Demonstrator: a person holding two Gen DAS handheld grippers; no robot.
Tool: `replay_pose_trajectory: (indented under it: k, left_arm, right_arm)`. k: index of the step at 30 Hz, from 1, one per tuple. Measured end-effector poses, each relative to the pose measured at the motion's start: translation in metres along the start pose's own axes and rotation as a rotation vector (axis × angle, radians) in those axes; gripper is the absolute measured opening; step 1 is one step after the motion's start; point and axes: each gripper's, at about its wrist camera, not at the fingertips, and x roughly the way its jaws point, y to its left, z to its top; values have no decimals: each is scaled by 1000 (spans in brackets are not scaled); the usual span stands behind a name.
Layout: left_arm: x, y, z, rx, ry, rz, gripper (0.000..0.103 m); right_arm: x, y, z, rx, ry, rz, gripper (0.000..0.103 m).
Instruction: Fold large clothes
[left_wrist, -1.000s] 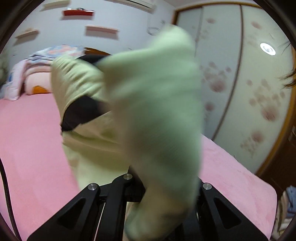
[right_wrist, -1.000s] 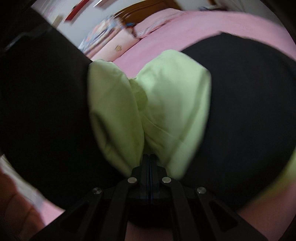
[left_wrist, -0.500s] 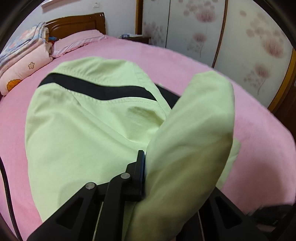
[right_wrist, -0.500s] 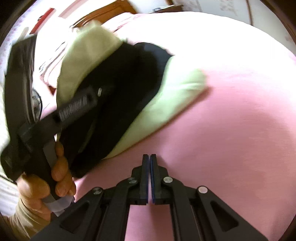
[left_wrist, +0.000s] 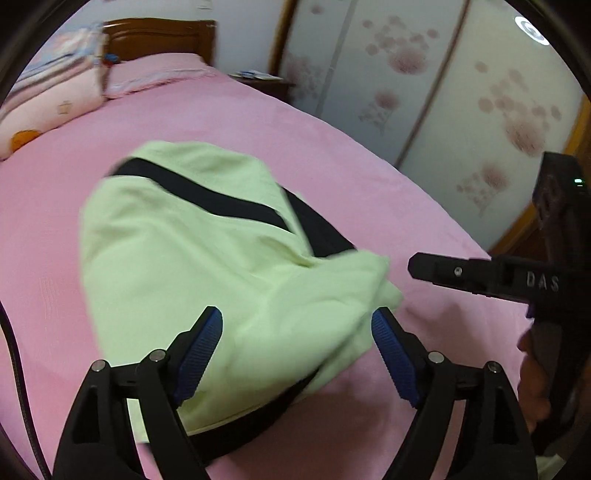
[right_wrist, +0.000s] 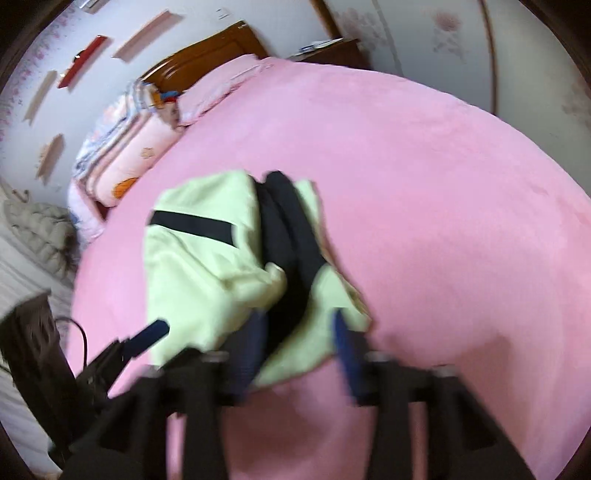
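Currently: light-green jacket (left_wrist: 192, 266) with black stripe lies folded on pink bed sheet (left_wrist: 258, 122), long axis toward headboard (left_wrist: 159, 37) | left gripper (left_wrist: 295, 328) spread, empty | right gripper (right_wrist: 299, 336) spread, empty.

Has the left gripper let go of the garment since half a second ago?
Yes. The left gripper was clamped on a fold; now it is open and the green garment lies flat on the pink bed.
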Motion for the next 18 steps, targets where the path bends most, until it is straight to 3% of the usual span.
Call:
replay_pose_trajectory:
  k: [4,8,15,17,18]
  left_arm:
    - [-15,40,6,-89,-32,118,82]
    - [-2,77,5,-168,11,232,82]
    - [24,106,-2,-217,53,295,82]
    - [30,109,0,-224,57,291,82]
    - [33,110,1,-226,57,291,82]
  right_arm:
    - [25,14,25,-4,114,62,60]
    - [63,24,35,10,259,82,60]
    - [110,27,51,-54,426,35,59]
    - [117,30,50,-117,445,7,47]
    - [119,32,48,-159,440,-3,33]
